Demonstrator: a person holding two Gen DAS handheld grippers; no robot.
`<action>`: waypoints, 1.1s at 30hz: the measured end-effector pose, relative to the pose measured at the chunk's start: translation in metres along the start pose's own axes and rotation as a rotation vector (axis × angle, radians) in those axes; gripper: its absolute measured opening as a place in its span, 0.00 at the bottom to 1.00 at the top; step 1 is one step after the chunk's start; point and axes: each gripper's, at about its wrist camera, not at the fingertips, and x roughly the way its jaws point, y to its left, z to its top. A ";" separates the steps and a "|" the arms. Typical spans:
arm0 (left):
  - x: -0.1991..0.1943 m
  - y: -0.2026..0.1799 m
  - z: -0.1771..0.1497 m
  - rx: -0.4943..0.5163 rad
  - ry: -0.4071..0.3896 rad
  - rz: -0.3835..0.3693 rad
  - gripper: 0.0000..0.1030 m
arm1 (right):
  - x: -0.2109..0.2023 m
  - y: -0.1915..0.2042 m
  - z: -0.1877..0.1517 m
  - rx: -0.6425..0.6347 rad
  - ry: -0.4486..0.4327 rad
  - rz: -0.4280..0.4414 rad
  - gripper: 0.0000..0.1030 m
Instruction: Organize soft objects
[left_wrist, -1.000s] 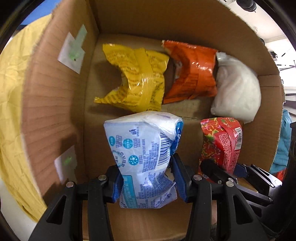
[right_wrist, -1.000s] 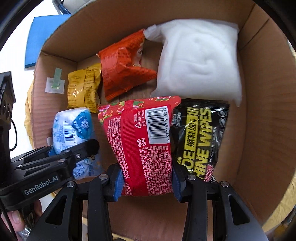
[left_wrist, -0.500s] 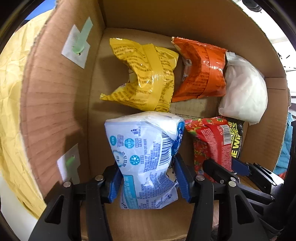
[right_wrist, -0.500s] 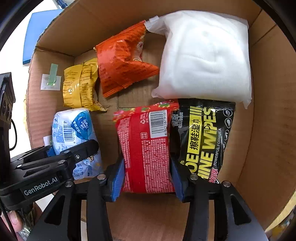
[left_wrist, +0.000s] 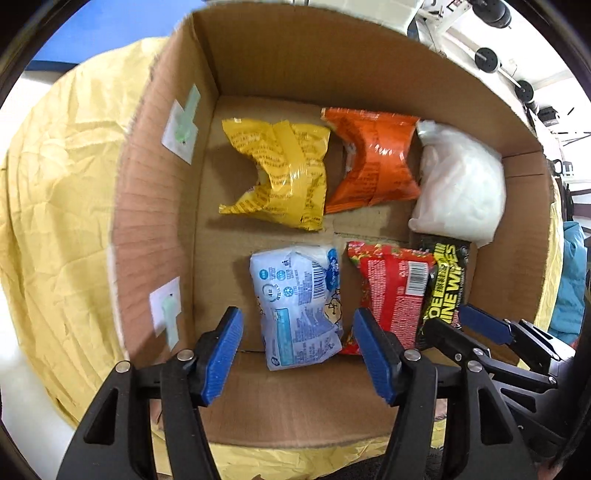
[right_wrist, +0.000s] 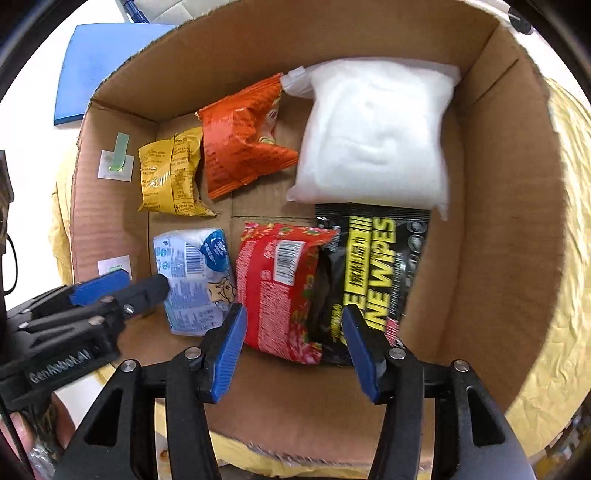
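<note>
Six soft packs in cardboard box, both grippers let go.

Blue-white pack lies on box floor, front row nr left wall; red pack just beside it on the right, overlapping black wipes pack. Back row: yellow pack, orange pack, white pillow pack, w/ white one touching wipes pack. Left gripper jaws spread wide, above blue-white pack, holding nothing. Right gripper also spread, over red pack's near end, not gripping. Box sits on yellow cloth.
</note>
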 end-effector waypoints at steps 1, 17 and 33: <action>-0.004 -0.001 -0.001 0.000 -0.010 0.003 0.61 | -0.004 -0.001 -0.002 -0.002 -0.005 -0.005 0.55; -0.044 -0.015 -0.022 0.023 -0.201 0.122 0.98 | -0.049 -0.014 -0.026 -0.005 -0.106 -0.129 1.00; -0.135 -0.046 -0.087 0.031 -0.423 0.127 0.98 | -0.146 -0.013 -0.093 -0.047 -0.270 -0.136 1.00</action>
